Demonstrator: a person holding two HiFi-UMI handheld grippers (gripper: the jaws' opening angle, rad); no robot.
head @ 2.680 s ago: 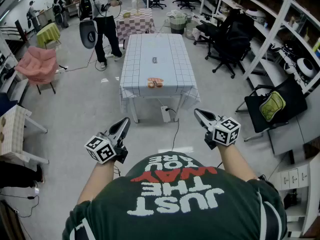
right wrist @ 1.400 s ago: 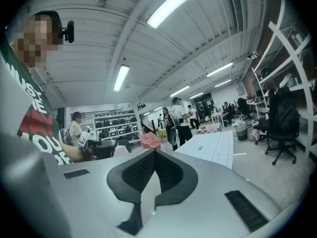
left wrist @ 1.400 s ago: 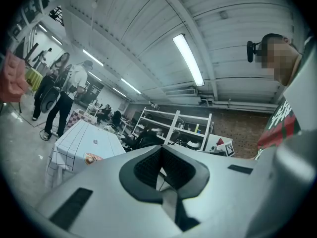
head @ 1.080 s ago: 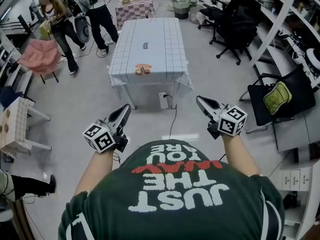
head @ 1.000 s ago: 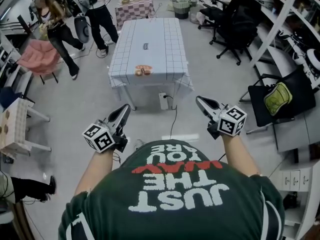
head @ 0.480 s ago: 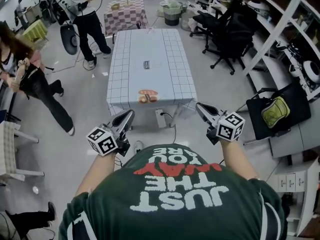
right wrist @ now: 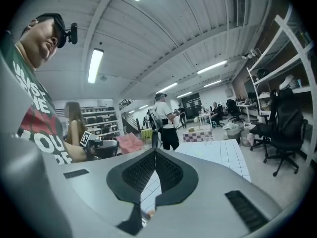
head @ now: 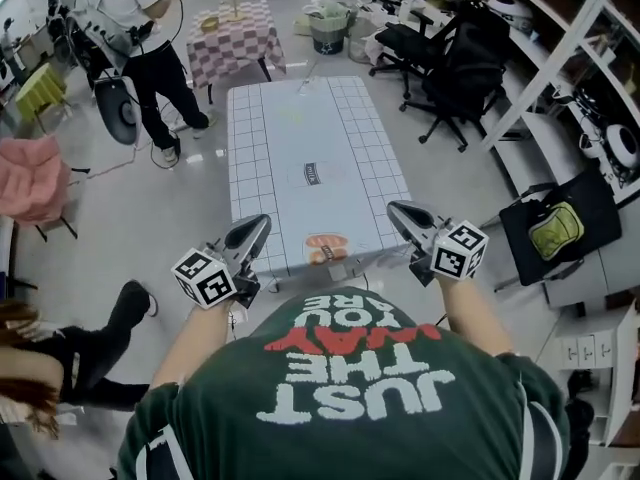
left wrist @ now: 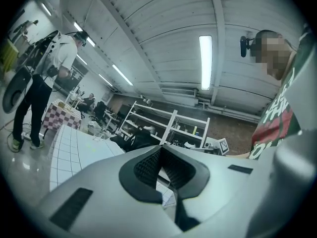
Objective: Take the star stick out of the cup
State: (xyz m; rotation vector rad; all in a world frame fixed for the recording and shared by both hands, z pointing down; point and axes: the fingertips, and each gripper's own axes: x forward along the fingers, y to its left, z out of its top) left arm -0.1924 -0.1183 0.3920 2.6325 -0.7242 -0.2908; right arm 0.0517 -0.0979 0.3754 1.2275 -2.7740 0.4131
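Observation:
A long table (head: 300, 138) with a white grid cloth stands just ahead of me. Near its front edge lies a small orange and pink object (head: 322, 247), too small to tell whether it is the cup with the star stick. My left gripper (head: 260, 224) is held up at the table's near left corner, jaws shut and empty. My right gripper (head: 394, 209) hovers at the near right corner, also shut with nothing in it. In the left gripper view the left gripper (left wrist: 159, 148) points over the table (left wrist: 74, 143). The right gripper (right wrist: 155, 150) likewise looks along the table (right wrist: 220, 152).
A small dark item (head: 311, 176) lies mid-table. A person in a white shirt (head: 140, 38) stands at the far left by a checkered table (head: 235, 43). Black office chairs (head: 460, 68) and shelves line the right. A black bag (head: 555, 223) sits at right, another person (head: 60, 368) at lower left.
I have walked up to the table; it has come from well ahead to directly under the gripper tips. Both grippers keep the same raised, shut pose. A passer-by moved to the lower left.

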